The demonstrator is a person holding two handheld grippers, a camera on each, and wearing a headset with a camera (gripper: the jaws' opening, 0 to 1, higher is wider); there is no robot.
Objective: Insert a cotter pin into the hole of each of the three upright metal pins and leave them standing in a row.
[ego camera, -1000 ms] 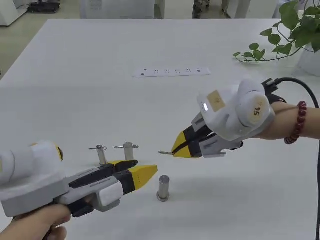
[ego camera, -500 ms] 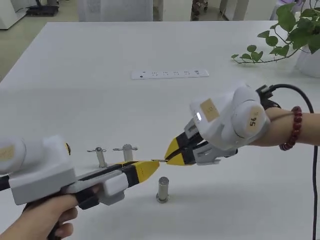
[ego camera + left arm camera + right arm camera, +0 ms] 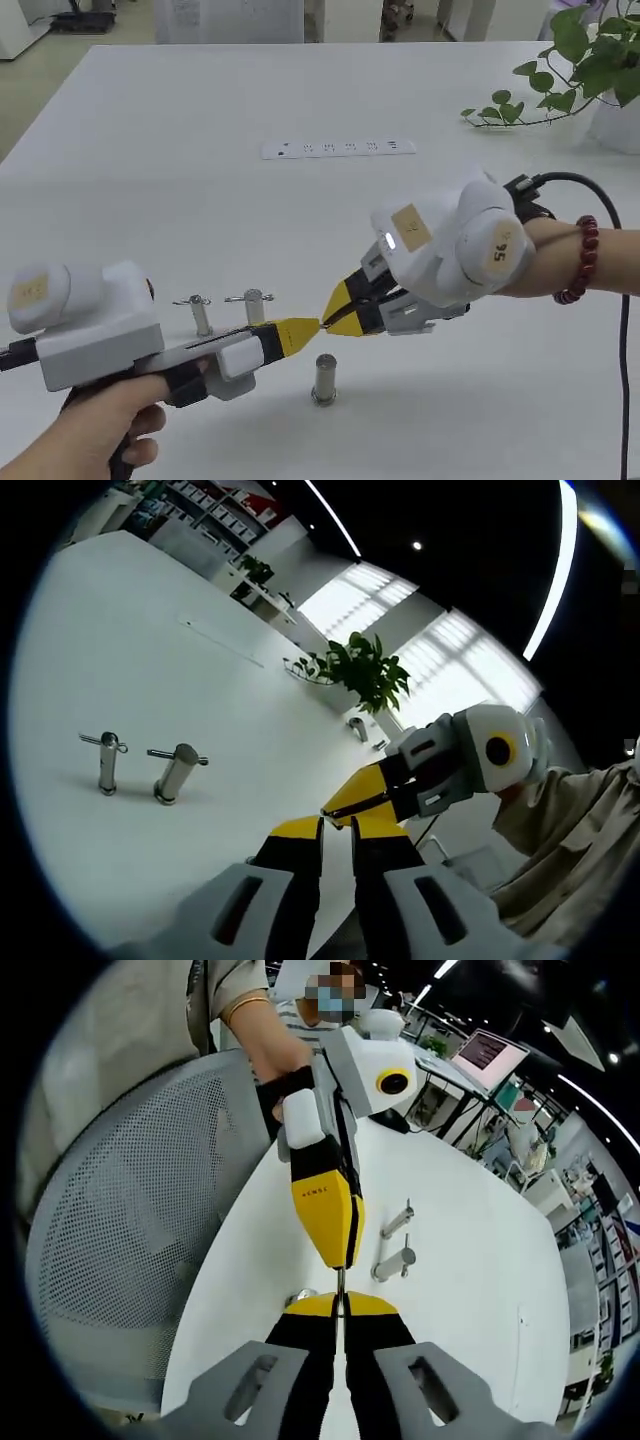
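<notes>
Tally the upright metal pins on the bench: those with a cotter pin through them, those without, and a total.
Metal pins with a cotter pin through them: 2 (left pin, middle pin)
Bare metal pin: 1
Total: 3

Left gripper [image 3: 303, 329] and right gripper [image 3: 330, 316] met tip to tip, left jaws parted by a narrow slit, right jaws pinched on a cotter pin [image 3: 340, 1282], left hand [image 3: 105, 440] wrapped round the grip behind its jaws, right forearm [image 3: 600, 262] trailed behind its own.
</notes>
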